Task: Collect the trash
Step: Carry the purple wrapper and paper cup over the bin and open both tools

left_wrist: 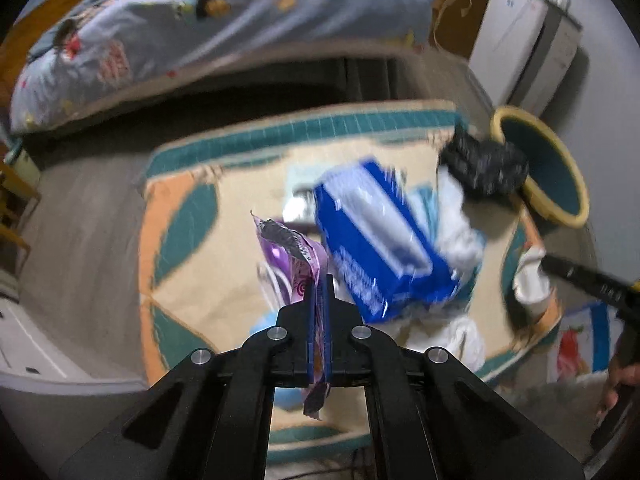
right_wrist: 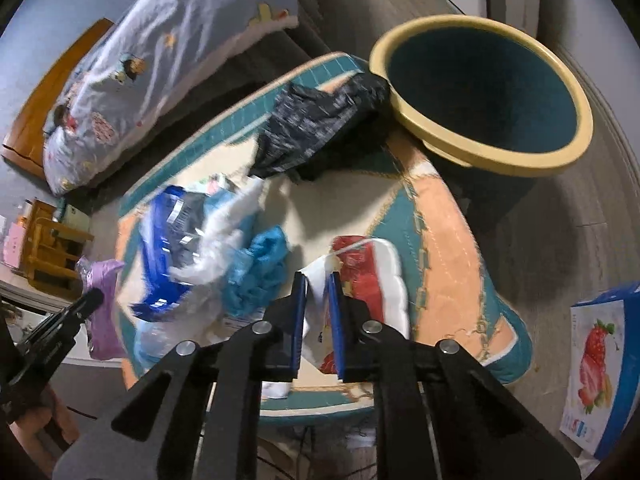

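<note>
Nearby, a black wrapper [right_wrist: 320, 128] touches the bin [right_wrist: 484, 96] (rim only).

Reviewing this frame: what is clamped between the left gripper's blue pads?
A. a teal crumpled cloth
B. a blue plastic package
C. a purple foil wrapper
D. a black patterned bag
C: in the left wrist view the left gripper is shut on the purple foil wrapper, which sticks out above and below the pads.
</note>
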Demonstrator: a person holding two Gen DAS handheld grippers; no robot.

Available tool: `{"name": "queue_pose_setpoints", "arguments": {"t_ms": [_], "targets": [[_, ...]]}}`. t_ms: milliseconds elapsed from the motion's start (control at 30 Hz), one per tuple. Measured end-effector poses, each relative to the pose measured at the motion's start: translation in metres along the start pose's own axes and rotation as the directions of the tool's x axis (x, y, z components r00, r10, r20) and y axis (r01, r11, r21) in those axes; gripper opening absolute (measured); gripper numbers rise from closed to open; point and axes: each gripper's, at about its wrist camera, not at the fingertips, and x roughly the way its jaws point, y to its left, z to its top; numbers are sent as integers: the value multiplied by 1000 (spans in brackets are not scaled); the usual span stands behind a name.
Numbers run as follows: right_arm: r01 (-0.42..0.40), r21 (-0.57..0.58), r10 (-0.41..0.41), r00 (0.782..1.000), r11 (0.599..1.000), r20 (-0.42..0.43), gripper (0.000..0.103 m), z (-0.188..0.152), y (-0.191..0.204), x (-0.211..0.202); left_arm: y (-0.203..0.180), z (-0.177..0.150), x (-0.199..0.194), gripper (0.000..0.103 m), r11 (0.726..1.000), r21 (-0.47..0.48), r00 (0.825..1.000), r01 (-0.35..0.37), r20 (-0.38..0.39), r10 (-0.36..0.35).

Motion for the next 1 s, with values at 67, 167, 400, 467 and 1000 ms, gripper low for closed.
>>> {"name": "queue_pose_setpoints", "arguments": {"t_ms": [67, 167, 400, 467, 1000], "targets": [[-30, 0, 30, 1000, 1000, 9, 11, 2, 2, -6, 2, 6, -17, 4, 1000, -18, 998, 16, 66, -15], [-54, -5, 55, 998, 999, 24, 11, 5, 5, -13, -2, 15, -37, 4, 1000, -6, 988, 30, 148, -29], [-106, -48, 109, 991, 993, 73, 11, 29, 17, -43, -25, 32, -74, 4, 993, 68, 955, 99, 272, -114], [-128, -48, 132, 987, 991, 96, 11, 45, 18, -58, -38, 40, -79, 4, 990, 114, 948, 89, 297, -119], [37, -78, -13, 956, 996, 293, 11, 153, -59, -91, -154, 112, -23, 4, 928, 339, 932, 156, 259, -252]]}}
